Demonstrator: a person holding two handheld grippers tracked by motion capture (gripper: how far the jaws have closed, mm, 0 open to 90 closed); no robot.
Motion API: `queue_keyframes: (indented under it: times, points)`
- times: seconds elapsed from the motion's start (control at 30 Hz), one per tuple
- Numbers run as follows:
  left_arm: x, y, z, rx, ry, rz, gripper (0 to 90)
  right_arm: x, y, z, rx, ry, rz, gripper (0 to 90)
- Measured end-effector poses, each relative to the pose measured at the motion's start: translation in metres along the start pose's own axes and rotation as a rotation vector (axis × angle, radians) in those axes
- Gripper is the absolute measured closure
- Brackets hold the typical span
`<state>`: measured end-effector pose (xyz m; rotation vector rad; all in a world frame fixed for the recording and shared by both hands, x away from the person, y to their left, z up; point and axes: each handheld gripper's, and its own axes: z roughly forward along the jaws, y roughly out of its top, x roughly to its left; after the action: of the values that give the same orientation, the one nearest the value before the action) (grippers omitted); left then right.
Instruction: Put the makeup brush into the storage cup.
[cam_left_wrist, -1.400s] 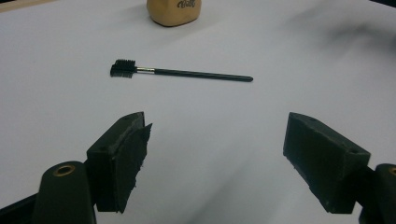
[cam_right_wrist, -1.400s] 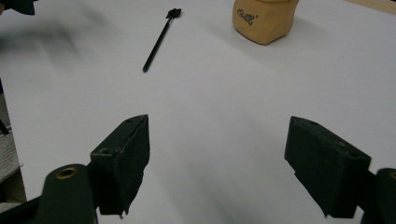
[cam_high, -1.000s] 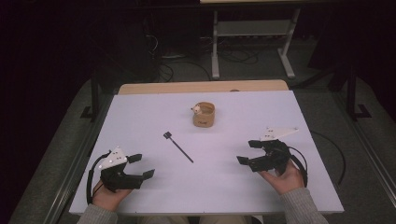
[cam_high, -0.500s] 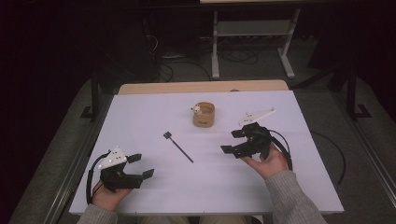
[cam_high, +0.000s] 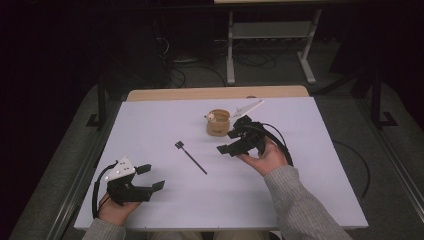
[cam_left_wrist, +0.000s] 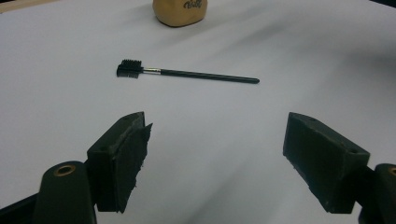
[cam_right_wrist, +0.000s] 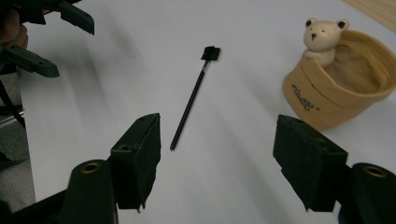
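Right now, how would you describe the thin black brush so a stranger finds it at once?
Find the white table, then the tan cup with a bear figure. Left of it lies the black brush, flat, alone, with a small square head: the only long thin thing there.

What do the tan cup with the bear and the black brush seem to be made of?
The tan cup looks like soft fabric or felt: matte, with a folded rim and a fuzzy lining. The bear looks plush. The black brush seems to have a glossy plastic or lacquered handle, a shiny metal-looking collar and short bristles.
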<state>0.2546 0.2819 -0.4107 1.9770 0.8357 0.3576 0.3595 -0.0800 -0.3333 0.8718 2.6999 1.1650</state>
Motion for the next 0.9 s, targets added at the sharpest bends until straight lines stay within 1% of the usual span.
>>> queue_keyframes:
  times: [0.07,0.13,0.17,0.2,0.23,0.27,0.3,0.33,0.37,0.4,0.47,0.5,0.6,0.63,0.67,0.7,0.77,0.87,0.9]
  points:
    - [0.000,0.000,0.000,-0.001,0.000,-0.004,21.1,0.000,0.003,0.003,0.004,0.003,-0.007,32.0]
    - [0.000,-0.001,0.000,-0.001,0.002,-0.007,21.1,0.002,0.008,0.010,0.023,0.006,-0.012,32.5]
    - [0.000,-0.001,-0.001,-0.001,0.003,-0.009,21.2,0.003,0.013,0.017,0.033,0.009,-0.017,33.1]
    - [0.001,-0.001,-0.001,0.000,0.006,-0.002,21.1,0.004,0.016,0.020,0.035,0.016,-0.019,33.3]
    - [0.002,-0.001,-0.001,-0.001,0.006,-0.005,21.1,0.004,0.016,0.020,0.035,0.016,-0.019,33.3]
    - [0.002,-0.001,-0.002,-0.003,0.007,-0.010,21.1,0.004,0.020,0.026,0.044,0.017,-0.029,33.3]
    - [0.002,-0.001,-0.002,-0.003,0.007,-0.010,21.1,0.004,0.020,0.026,0.044,0.017,-0.029,33.3]
    - [0.002,-0.001,-0.002,0.000,0.009,-0.007,21.1,0.005,0.023,0.031,0.047,0.023,-0.033,33.7]
    - [0.003,-0.001,-0.003,0.005,0.010,-0.007,21.1,0.005,0.024,0.033,0.049,0.018,-0.050,33.9]
    - [0.003,-0.001,-0.003,0.000,0.011,-0.011,21.1,0.005,0.024,0.033,0.049,0.018,-0.050,33.9]
    - [0.004,-0.002,-0.003,0.004,0.011,-0.005,21.1,0.006,0.028,0.037,0.058,0.024,-0.037,34.5]
    - [0.004,-0.003,-0.003,-0.005,0.011,-0.020,21.1,0.006,0.030,0.041,0.066,0.024,-0.042,35.1]
    - [0.003,-0.002,-0.002,-0.016,0.012,-0.030,21.1,0.006,0.032,0.045,0.070,0.027,-0.052,35.9]
    - [0.004,-0.002,-0.003,-0.007,0.014,-0.022,21.1,0.006,0.033,0.049,0.081,0.028,-0.054,36.6]
    - [0.004,-0.002,-0.003,-0.007,0.014,-0.022,21.1,0.006,0.033,0.049,0.081,0.028,-0.054,36.6]
    - [0.004,-0.002,-0.003,-0.008,0.014,-0.023,21.1,0.005,0.034,0.053,0.094,0.031,-0.062,37.6]
    - [0.004,-0.002,-0.003,-0.008,0.015,-0.024,21.1,0.006,0.034,0.058,0.112,0.028,-0.048,38.8]
    - [0.005,-0.002,-0.003,-0.009,0.016,-0.017,21.1,0.006,0.034,0.063,0.126,0.029,-0.048,39.9]
    - [0.005,-0.002,-0.003,-0.013,0.013,-0.019,21.1,0.007,0.034,0.068,0.145,0.028,-0.043,41.1]
